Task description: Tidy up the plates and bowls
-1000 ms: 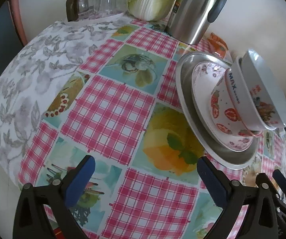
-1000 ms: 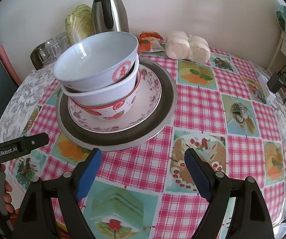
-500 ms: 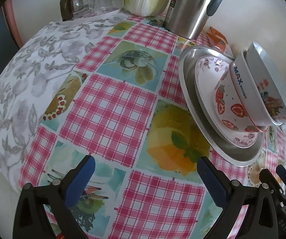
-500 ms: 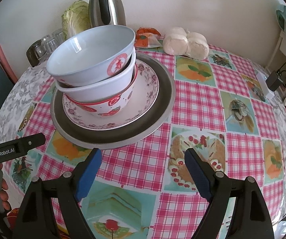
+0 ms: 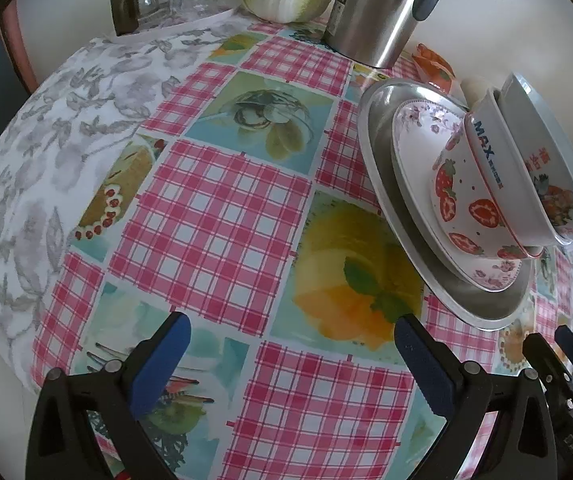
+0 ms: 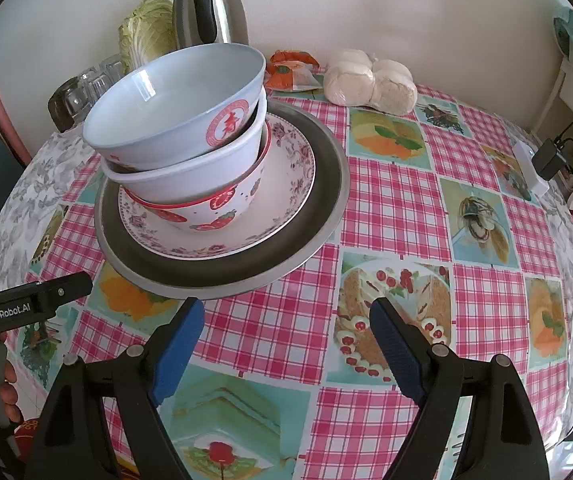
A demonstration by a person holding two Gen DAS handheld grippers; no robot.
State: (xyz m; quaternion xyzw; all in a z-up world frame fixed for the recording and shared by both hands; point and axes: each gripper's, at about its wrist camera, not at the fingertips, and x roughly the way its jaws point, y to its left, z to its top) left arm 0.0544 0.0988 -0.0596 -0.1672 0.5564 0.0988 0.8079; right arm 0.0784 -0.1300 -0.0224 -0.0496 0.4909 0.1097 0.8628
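A stack stands on the checked tablecloth: a wide metal plate (image 6: 310,240), a floral plate (image 6: 286,208), a strawberry bowl (image 6: 210,216), a white bowl (image 6: 190,176) and a pale blue bowl (image 6: 174,108) on top. The stack also shows in the left wrist view, with the metal plate (image 5: 414,240) and the strawberry bowl (image 5: 466,208) at the right. My right gripper (image 6: 286,320) is open and empty just in front of the metal plate. My left gripper (image 5: 292,338) is open and empty over the cloth, left of the stack.
A steel thermos jug (image 6: 210,8), a cabbage (image 6: 146,36) and glasses (image 6: 90,84) stand at the back. Bagged buns (image 6: 370,80) and an orange packet (image 6: 292,68) lie behind the stack. A charger and cable (image 6: 554,160) sit at the right edge.
Both grippers have moved closer to the stack; it looks larger in both views. Both stay open and empty.
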